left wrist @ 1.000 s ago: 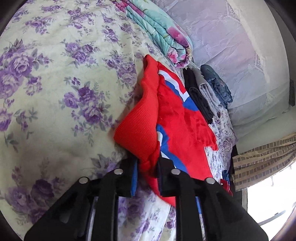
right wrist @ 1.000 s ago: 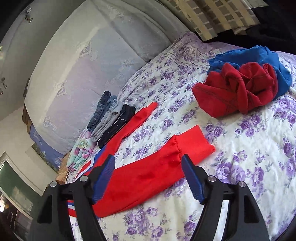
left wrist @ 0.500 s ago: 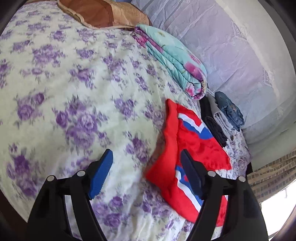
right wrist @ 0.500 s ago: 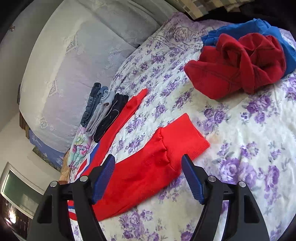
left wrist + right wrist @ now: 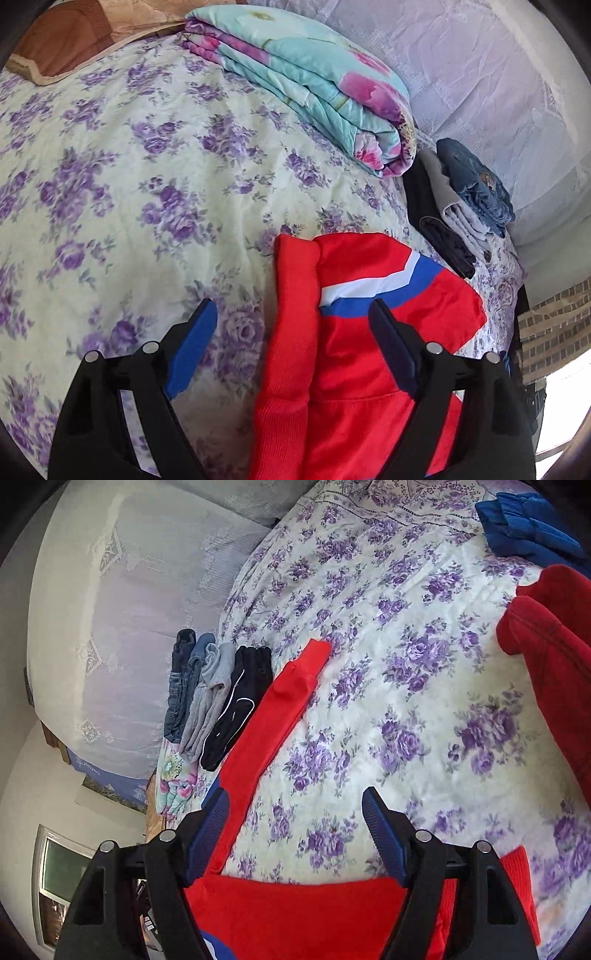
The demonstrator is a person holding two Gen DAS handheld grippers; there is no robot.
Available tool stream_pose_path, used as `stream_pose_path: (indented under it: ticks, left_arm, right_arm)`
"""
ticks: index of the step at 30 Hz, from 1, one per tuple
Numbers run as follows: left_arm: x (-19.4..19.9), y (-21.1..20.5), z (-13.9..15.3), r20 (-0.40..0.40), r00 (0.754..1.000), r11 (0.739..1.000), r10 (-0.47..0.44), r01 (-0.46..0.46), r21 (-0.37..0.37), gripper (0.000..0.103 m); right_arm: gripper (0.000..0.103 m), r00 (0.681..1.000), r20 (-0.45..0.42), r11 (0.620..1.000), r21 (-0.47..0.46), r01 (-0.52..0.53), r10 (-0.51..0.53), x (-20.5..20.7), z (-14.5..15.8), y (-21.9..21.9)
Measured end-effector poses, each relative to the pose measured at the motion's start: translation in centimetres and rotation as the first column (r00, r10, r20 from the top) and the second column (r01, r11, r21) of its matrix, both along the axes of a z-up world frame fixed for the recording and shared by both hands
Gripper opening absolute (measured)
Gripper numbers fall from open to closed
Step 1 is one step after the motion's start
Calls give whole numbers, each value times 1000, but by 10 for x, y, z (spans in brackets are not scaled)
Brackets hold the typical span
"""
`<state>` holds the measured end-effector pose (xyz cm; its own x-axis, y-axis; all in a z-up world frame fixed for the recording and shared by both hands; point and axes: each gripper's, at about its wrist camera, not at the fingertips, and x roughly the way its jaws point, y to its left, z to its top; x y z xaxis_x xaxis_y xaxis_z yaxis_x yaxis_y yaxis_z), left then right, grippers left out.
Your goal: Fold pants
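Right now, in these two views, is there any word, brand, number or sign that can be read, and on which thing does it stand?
None can be read.
Red pants: only white and blue stripes, no letters.
Folded jeans: a small tan patch, too blurred to read.
Poster on the wall: faint marks, too small to read.

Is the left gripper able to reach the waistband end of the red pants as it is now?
Probably yes. The left gripper hangs just over the red pants, its jaws opening with nothing gripped. The waistband end lies flat on the floral bedsheet, with nothing lying over it.
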<state>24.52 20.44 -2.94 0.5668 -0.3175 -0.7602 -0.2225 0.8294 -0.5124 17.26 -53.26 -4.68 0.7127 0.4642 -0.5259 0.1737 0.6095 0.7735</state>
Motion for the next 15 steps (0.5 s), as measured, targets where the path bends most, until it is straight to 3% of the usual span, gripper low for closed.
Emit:
stream_pose_path:
  ticks: [3, 8, 12, 15]
  left_arm:
    - [18, -3, -7, -27, 999, 1000, -19, 19, 9, 82]
    - [45, 0, -25, -61, 997, 998, -45, 43, -38, 81]
    - [59, 0, -31, -41, 996, 995, -81, 78, -69, 80]
    - [65, 3, -32, -32, 993, 991, -114, 111, -76, 52]
  right_arm:
    - [74, 1000, -26, 1000, 3, -11, 11, 14, -7, 2]
    - [74, 999, -53, 1000, 5, -11, 11, 31, -12, 3]
    - [74, 999, -41, 1000, -2, -6, 6, 46, -7, -1]
    - [74, 1000, -25, 1000, 16, -9, 9, 64, -4, -7]
